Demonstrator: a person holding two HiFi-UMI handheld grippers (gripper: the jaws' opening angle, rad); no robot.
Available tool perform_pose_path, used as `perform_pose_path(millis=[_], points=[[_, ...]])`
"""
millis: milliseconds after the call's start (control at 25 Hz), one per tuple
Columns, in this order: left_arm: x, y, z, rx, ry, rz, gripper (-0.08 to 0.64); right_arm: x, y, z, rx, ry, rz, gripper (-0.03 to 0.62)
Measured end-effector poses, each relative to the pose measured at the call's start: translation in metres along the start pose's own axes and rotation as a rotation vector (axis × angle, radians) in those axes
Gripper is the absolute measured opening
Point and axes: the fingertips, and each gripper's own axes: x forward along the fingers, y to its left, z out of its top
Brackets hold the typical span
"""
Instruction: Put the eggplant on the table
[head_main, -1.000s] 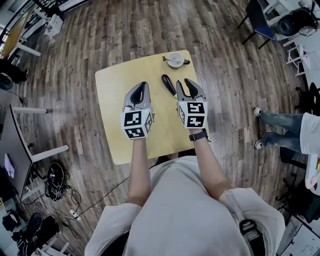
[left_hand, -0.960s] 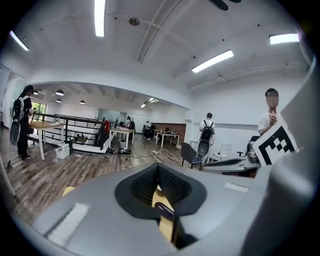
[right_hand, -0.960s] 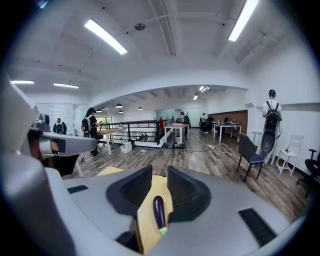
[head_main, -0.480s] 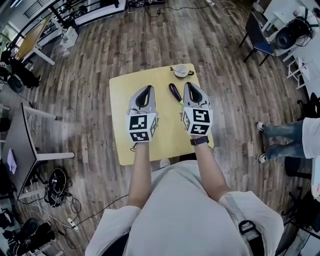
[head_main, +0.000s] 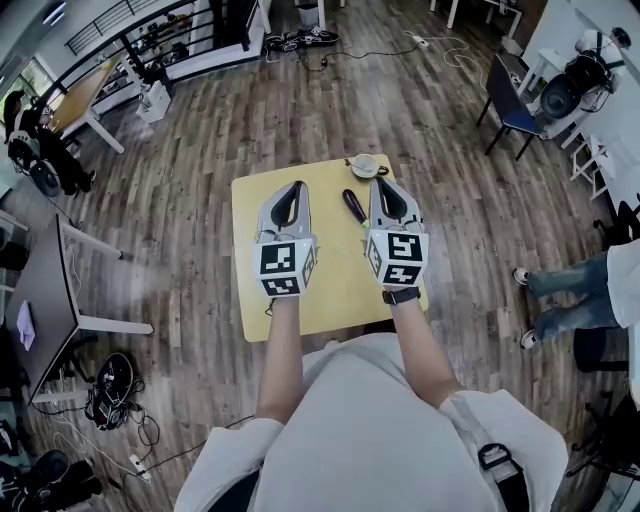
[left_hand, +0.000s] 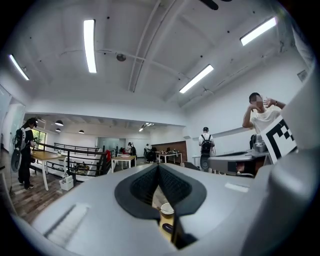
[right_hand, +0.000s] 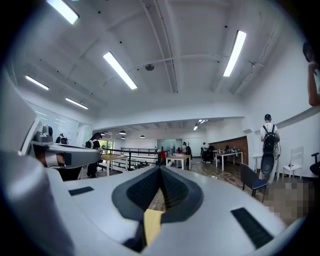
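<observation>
The left gripper (head_main: 297, 185) and right gripper (head_main: 378, 182) are side by side above the yellow desk (head_main: 340, 272). Each has its jaws together on nothing. The eggplant (head_main: 354, 207) lies on the desk between them, toward 1 o'clock from the desk's middle and close beside the right gripper. At its 12 o'clock, near the far edge, stands what looks like a cup (head_main: 365, 165).

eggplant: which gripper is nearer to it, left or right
Right. The right gripper sits just right of the eggplant; the left gripper is farther off on its left side.
</observation>
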Motion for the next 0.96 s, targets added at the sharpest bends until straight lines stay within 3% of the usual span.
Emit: perform_pose_path(millis=[240, 640, 960], points=[[-0.01, -0.003, 0.015, 0.024, -0.034, 0.022, 0.009, -0.017, -0.001, 0.023, -0.028, -0.056, -0.006, 0.009], [-0.005, -0.016, 0.005, 0.004, -0.025, 0.022, 0.009, -0.027, -0.012, 0.012, -0.023, -0.039, 0.006, 0.009], [0.001, -0.023, -0.001, -0.014, -0.061, -0.059, 0.01, -0.021, -0.015, 0.009, -0.034, -0.036, 0.052, 0.009]])
